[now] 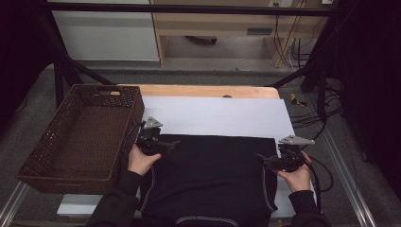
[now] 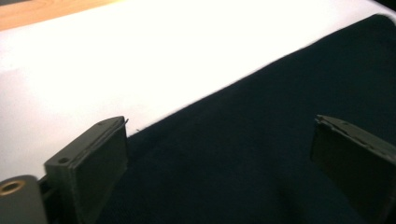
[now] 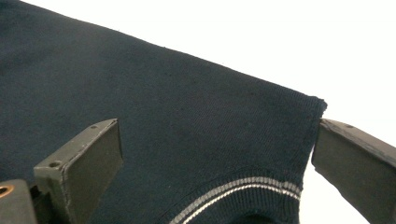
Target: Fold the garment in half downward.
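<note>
Left gripper (image 1: 163, 144): jaws wide, nothing between them, hovering over the far-left corner of the dark garment (image 1: 213, 175). In its own view the cloth's straight far edge runs from 8 o'clock to 2 o'clock, white sheet (image 2: 154, 60) beyond.

Right gripper (image 1: 265, 161): jaws wide too, straddling the garment's far-right corner (image 3: 315, 105); a grey double stripe (image 3: 243, 186) curves along the cloth at 6 o'clock.

Garment lies flat, centre-near on the table, over the white sheet. No readable labels or writing.

Brown wicker basket (image 1: 56, 142) at 9 o'clock of the left gripper, just beside it. Bare wood table edge (image 1: 203, 91) at 12 o'clock. Cables (image 1: 326, 113) on the floor at 2 o'clock.
</note>
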